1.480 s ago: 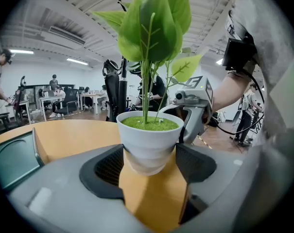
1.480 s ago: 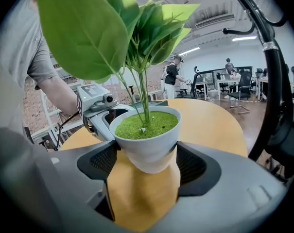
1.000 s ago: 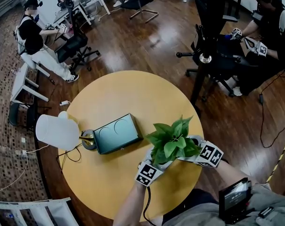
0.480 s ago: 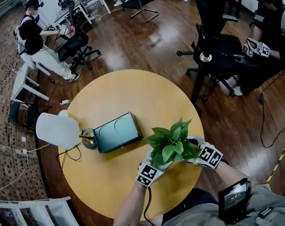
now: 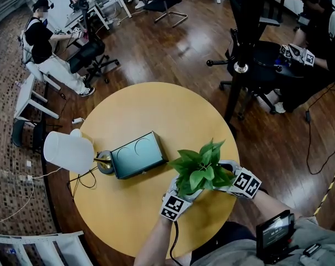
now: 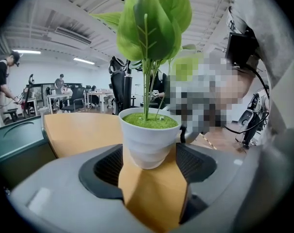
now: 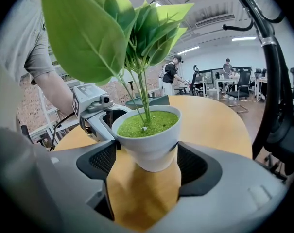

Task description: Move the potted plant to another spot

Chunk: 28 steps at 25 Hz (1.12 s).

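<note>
**On the near right part of the table: plant gripped from two sides, new spot not yet reached**

On the round table (image 5: 156, 101), close to its near right edge, is the potted plant (image 5: 201, 166). It is between the two tools. The left gripper (image 6: 149, 159) has its jaws wide apart, and both pads press on the sides of the white pot. The right gripper (image 7: 147, 161) does the same from the opposite side, so each tool is clamped on the pot. The pot is upright, with the leaves above the jaws.

For the progress, I judge that the gripping step is done. The carrying and the putting down are left to do. I cannot tell from the pictures whether the bottom of the pot rests on the wood or is a little above it. No new place is marked. The far half of the table is bare wood, and it seems a possible place for the plant.

The count, from the head view:
- One potted plant.
- Two grippers, both on the same pot.
- One table.
- One dark green box (image 5: 138, 155), near the middle of the table and left of the plant.
- One white lamp (image 5: 68, 153) at the left edge, with its base just beside the box.
- Two other persons, well apart from the table: one seated person (image 5: 41, 43) at the far left and one second person (image 5: 322, 37) at the far right.
</note>
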{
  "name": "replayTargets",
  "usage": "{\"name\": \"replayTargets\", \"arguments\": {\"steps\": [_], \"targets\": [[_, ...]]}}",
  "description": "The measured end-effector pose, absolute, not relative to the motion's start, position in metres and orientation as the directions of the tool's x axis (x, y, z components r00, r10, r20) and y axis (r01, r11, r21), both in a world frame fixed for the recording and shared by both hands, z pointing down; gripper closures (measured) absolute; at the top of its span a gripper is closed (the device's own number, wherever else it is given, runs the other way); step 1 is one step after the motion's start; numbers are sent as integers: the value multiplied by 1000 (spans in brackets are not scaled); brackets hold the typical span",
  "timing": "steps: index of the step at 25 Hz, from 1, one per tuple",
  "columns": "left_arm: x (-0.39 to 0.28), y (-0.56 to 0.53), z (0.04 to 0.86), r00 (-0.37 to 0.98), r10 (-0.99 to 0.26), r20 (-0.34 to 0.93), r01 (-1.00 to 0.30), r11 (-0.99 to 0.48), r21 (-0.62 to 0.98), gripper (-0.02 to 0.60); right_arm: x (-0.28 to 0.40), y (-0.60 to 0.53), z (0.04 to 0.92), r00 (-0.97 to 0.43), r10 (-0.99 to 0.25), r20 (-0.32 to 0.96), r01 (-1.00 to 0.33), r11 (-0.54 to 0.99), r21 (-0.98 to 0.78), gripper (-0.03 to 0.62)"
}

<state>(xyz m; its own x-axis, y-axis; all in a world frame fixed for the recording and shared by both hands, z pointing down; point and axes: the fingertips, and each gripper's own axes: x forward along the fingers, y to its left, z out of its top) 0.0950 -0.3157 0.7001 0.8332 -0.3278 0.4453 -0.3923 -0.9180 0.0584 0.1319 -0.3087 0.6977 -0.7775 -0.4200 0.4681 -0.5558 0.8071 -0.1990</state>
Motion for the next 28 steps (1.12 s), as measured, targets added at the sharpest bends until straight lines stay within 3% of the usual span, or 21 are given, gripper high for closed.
{"name": "replayTargets", "arguments": {"steps": [7,15,19,20,24,28], "targets": [[81,-297,681,826,-372,424,-447,-890,90,254,141,-294,682,-771,-440,460,-574,793,-204,215],[72,-259,639,841,-423,336,-489,-861,139,375,145,-259,638,-771,-500,394,-607,764,-220,273],[56,-232,617,822,-495,281,-544,-829,131,563,131,-227,616,-772,-547,322,-623,751,-219,392],[50,-227,608,816,-512,267,-558,-819,136,580,125,-219,607,-770,-559,307,-628,749,-213,430],[29,-188,581,815,-533,227,-570,-806,159,580,99,-179,575,-769,-583,262,-633,750,-192,591],[14,-145,559,821,-535,198,-564,-814,138,580,79,-137,548,-770,-594,231,-632,758,-160,592]]}}
